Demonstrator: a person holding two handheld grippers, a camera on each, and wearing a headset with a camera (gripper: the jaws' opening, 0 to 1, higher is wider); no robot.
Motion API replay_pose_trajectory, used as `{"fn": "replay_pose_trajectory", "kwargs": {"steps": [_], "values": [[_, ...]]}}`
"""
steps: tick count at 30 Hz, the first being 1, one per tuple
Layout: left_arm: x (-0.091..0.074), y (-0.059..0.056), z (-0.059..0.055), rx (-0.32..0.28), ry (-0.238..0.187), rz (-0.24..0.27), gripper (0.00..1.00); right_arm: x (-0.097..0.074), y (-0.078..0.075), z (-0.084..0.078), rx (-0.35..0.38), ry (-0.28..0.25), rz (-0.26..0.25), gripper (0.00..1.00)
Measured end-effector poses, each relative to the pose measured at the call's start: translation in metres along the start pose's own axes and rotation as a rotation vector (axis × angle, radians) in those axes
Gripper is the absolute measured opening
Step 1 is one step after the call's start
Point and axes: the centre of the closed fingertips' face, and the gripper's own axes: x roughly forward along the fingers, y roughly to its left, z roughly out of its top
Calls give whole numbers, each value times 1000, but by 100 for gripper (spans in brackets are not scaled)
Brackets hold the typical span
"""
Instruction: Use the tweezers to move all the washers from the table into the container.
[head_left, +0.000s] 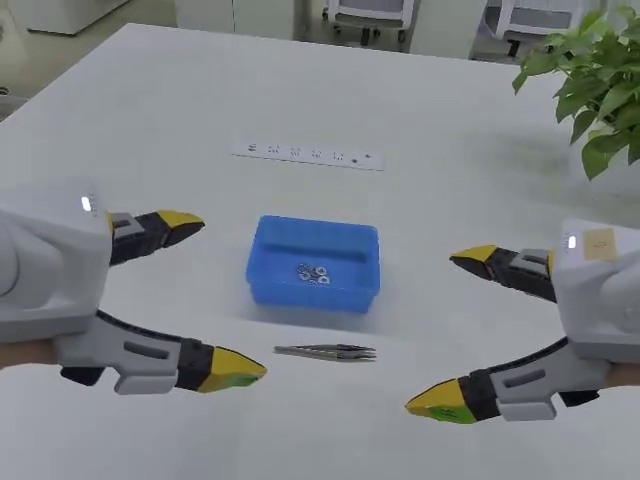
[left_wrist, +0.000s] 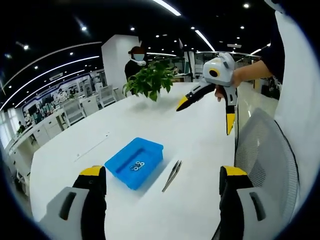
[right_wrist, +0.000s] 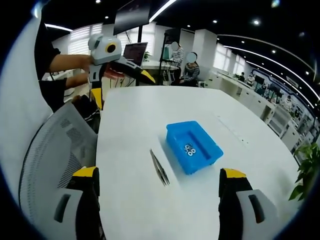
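A blue container (head_left: 314, 262) (left_wrist: 134, 162) (right_wrist: 194, 145) stands on the white table, holding several small metal washers (head_left: 312, 272) (left_wrist: 136, 165) (right_wrist: 189, 148). Metal tweezers (head_left: 326, 351) (left_wrist: 171, 175) (right_wrist: 159, 168) lie flat on the table just in front of it. My left gripper (head_left: 220, 298) (left_wrist: 162, 177) hovers open to the container's left, nothing between its yellow-tipped fingers. To the container's right hangs my right gripper (head_left: 448, 332) (right_wrist: 159, 179), open too and holding nothing. Each gripper is apart from the tweezers.
A white power strip (head_left: 308, 154) lies behind the container. A green potted plant (head_left: 598, 84) (left_wrist: 150, 80) stands at the table's far right. A mesh chair back (left_wrist: 265, 165) (right_wrist: 52, 155) is near the table's front edge. People sit in the background (right_wrist: 185, 62).
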Motion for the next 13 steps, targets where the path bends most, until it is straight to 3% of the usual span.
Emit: {"fn": "replay_pose_trajectory", "kwargs": {"steps": [7,13], "values": [[-1,-2,1,-10,-9,-2,100,-1,-2,0,-3,0,-12,100],[-3,-1,-5,-16,5,-1,100,-2,-5,1,7,-2,-17,100]]}}
